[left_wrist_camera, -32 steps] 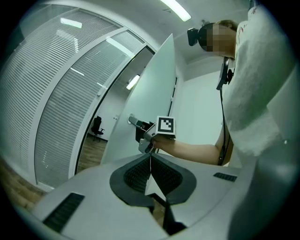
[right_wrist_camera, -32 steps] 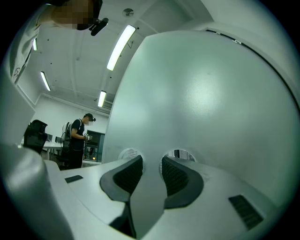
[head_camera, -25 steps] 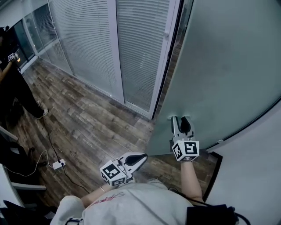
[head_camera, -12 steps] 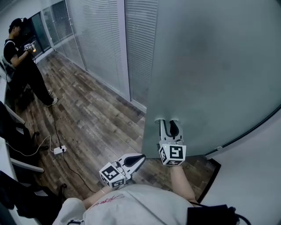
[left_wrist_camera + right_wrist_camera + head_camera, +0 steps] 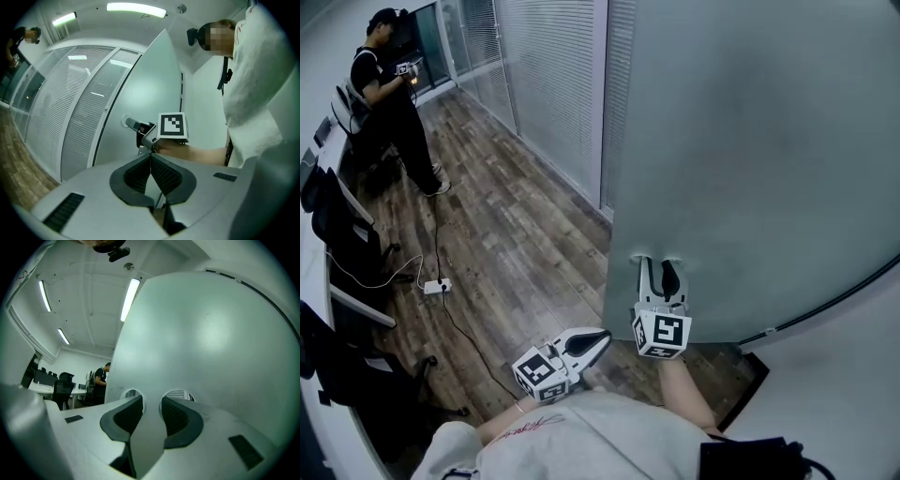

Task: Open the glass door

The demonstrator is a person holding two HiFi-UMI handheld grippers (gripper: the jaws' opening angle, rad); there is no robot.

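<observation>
The frosted glass door (image 5: 750,141) fills the right of the head view, its free edge standing out from the blinds wall. My right gripper (image 5: 659,262) is shut on the door handle (image 5: 149,427), a grey bar that runs between its two pads. From the left gripper view, the right gripper (image 5: 140,136) shows clamped on the handle (image 5: 131,124) against the door (image 5: 140,84). My left gripper (image 5: 605,336) hangs low by my body, shut with nothing in it; its pads meet at the tips (image 5: 151,157).
A glass wall with white blinds (image 5: 553,84) runs along the back. A person (image 5: 394,103) stands at the far left by office chairs (image 5: 337,234). A power strip (image 5: 436,285) and its cable lie on the wood floor (image 5: 516,244).
The door's free edge has swung left across the blinds wall, and the dark gap at the frame is gone from view. My right gripper moved left with the handle. The left gripper stays by my body.
</observation>
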